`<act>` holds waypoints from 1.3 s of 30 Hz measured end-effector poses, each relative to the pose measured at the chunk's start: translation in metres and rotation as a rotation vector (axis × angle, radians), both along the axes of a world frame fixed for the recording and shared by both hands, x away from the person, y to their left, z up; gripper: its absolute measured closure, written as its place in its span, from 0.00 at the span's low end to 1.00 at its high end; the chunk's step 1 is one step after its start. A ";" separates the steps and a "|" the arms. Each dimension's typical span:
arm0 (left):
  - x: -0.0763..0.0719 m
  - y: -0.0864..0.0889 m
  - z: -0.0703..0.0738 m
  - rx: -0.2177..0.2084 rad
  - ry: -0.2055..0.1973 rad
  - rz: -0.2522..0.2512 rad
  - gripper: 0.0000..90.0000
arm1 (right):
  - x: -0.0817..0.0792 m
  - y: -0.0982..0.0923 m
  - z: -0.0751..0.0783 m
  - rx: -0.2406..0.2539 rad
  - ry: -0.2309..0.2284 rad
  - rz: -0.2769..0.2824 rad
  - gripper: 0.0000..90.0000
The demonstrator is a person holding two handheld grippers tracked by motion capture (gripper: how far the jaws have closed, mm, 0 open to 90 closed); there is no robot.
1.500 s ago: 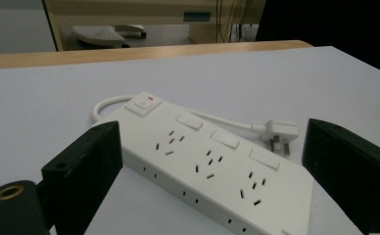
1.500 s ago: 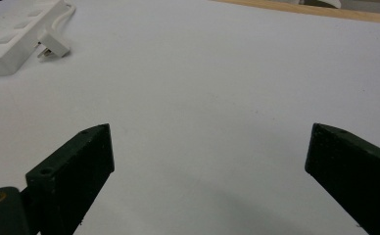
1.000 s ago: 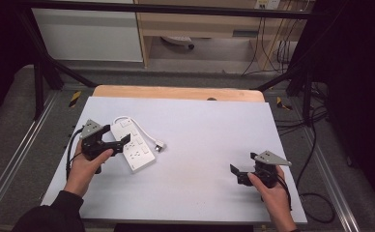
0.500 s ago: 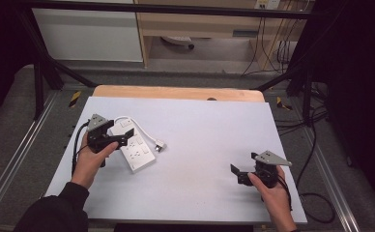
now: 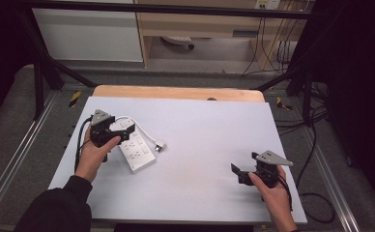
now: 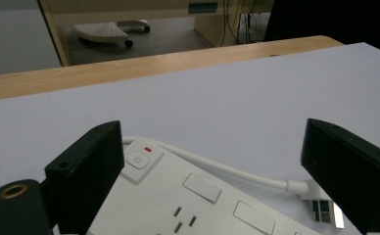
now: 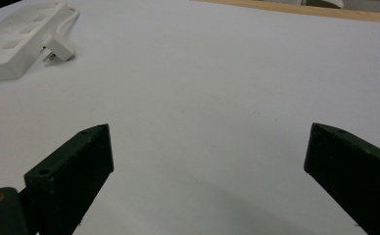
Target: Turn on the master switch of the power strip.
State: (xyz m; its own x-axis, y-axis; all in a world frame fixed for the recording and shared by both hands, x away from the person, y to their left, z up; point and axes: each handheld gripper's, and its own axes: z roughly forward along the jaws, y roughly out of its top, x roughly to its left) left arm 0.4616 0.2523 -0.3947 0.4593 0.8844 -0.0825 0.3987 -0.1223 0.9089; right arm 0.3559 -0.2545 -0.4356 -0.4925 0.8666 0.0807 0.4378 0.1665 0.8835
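Lying on the table [image 5: 200,140] are 1 power strip [image 5: 136,150] and 2 wide-open hand-held grippers, left [image 5: 120,134] over it, right [image 5: 238,173] apart.

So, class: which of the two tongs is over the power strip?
The left tongs, open above the switch end of the white power strip. The right tongs hover open over bare table, well away from it.

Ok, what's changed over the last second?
The left gripper moved forward, away from the person, and now sits over the switch end of the power strip, jaws open, nothing gripped. The strip, its plug and the open right gripper stayed where they were.
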 end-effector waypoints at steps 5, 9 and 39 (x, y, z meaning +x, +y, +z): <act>0.006 0.001 -0.002 0.005 0.000 0.013 0.11 | 0.000 -0.001 0.000 0.003 -0.001 -0.003 0.05; 0.009 0.001 -0.005 0.009 0.008 0.022 0.11 | 0.000 -0.001 0.001 0.005 -0.002 -0.003 0.05; 0.029 0.005 -0.015 0.039 0.046 0.091 0.71 | 0.000 -0.004 0.001 0.009 -0.008 -0.018 0.05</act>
